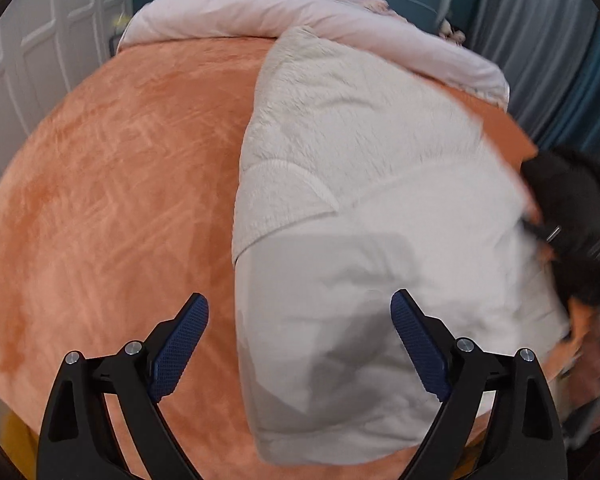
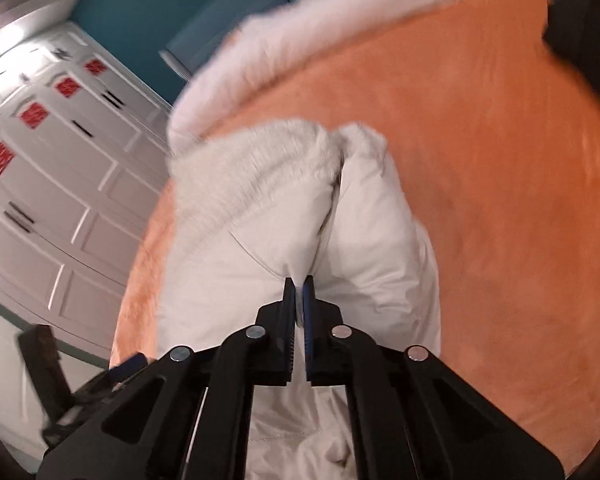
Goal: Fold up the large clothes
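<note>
Lying on the orange bedspread (image 1: 112, 184), right of its middle, the white fleece-lined coat (image 1: 360, 184) looks folded over itself once, lining showing at the far end. The right gripper (image 2: 299, 286) pinches a ridge of its cloth; the left gripper (image 1: 300, 312) hovers spread, empty (further folds seemingly remain).

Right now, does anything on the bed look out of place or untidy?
Nothing is damaged or spilled. The white coat lies only partly folded on the orange bedspread, its fleece lining showing, and the right gripper pinches up a bunched fold.
</note>
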Action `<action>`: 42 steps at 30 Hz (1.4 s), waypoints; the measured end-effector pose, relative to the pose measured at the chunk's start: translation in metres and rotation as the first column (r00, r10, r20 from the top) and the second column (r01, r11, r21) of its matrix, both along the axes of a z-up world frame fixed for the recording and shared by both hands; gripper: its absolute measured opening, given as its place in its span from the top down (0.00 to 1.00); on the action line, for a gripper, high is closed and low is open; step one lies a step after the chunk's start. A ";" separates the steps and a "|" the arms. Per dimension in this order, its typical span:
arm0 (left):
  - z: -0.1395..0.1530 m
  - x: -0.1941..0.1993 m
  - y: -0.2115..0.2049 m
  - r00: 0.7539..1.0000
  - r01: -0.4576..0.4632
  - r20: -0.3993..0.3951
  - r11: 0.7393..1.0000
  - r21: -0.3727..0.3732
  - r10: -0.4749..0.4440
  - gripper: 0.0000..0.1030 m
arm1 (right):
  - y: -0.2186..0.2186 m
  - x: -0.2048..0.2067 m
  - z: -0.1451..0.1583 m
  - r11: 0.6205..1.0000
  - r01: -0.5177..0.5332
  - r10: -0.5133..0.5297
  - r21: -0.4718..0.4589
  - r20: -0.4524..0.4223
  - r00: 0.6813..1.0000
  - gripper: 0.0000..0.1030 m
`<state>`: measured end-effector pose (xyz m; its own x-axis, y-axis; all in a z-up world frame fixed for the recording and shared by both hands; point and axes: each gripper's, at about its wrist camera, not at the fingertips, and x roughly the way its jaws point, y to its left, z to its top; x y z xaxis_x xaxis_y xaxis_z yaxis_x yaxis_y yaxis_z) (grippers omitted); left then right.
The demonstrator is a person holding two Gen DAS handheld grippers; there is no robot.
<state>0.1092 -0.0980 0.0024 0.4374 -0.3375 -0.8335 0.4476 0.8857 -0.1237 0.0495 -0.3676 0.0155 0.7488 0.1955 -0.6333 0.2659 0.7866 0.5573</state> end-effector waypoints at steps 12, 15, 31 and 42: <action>-0.010 -0.014 -0.022 1.000 0.021 0.019 0.996 0.092 -0.023 0.11 | -0.011 -0.003 -0.068 0.995 0.091 -0.097 -0.036 -0.191 0.977 0.98; -0.010 -0.012 -0.019 1.000 0.004 0.013 0.996 0.087 -0.005 0.11 | -0.012 -0.014 -0.047 0.995 0.081 -0.090 -0.059 -0.164 0.982 0.84; 0.027 0.028 0.017 0.996 -0.079 -0.044 0.988 -0.132 0.074 0.12 | -0.049 -0.036 -0.039 0.988 0.144 -0.136 0.049 -0.139 0.981 0.39; -0.020 0.088 0.001 0.960 -0.125 -0.275 0.960 -0.249 0.054 0.10 | -0.062 0.021 -0.082 0.981 0.065 -0.017 0.182 -0.257 0.966 0.37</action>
